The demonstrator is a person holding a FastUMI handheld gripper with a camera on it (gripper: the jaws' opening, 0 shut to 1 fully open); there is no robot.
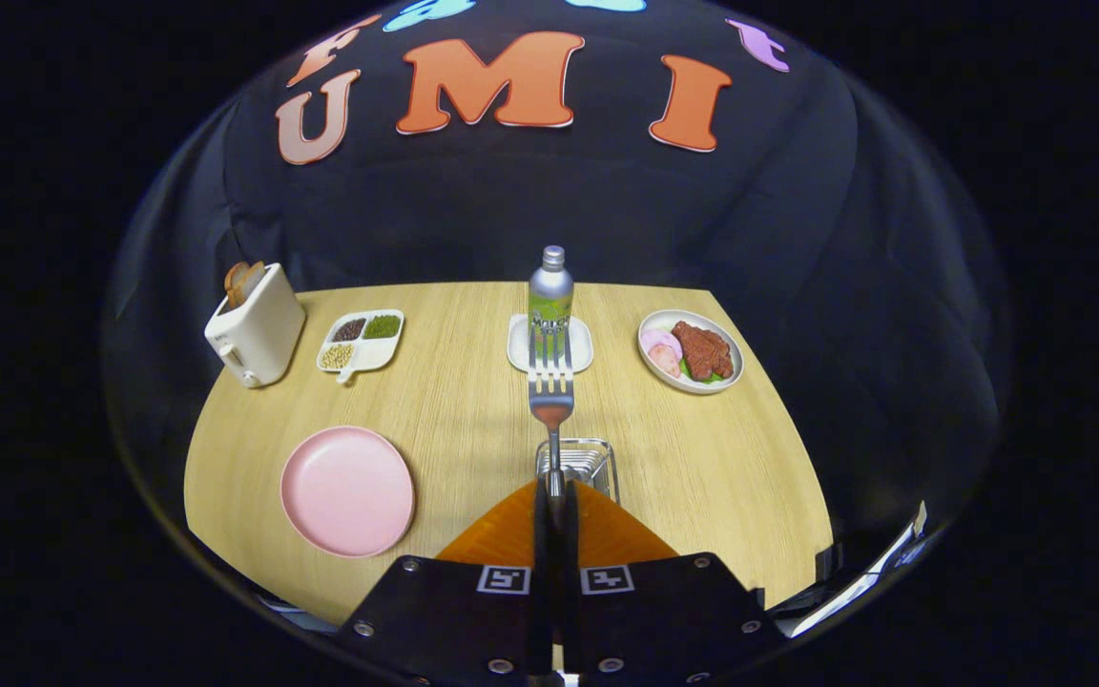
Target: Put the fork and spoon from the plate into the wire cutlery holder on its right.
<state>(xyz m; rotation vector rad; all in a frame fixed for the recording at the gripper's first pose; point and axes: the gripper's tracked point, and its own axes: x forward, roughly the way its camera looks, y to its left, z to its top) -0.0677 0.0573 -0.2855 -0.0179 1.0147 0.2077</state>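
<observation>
My gripper (552, 489) is shut on the handle of a metal fork (550, 386). The fork sticks out ahead of the fingers with its tines pointing away, held above the table. Right beneath the fingertips and the fork's handle sits the wire cutlery holder (591, 460). The pink plate (347, 490) lies to the left of the holder and has nothing on it. The inside of the holder is mostly hidden behind the fingers.
Beyond the fork a metal bottle (550, 291) stands on a white coaster (518, 345). A plate of food (691, 350) lies at the far right. A white divided dish (362, 340) and a white toaster (255, 324) stand at the far left on the wooden table (721, 458).
</observation>
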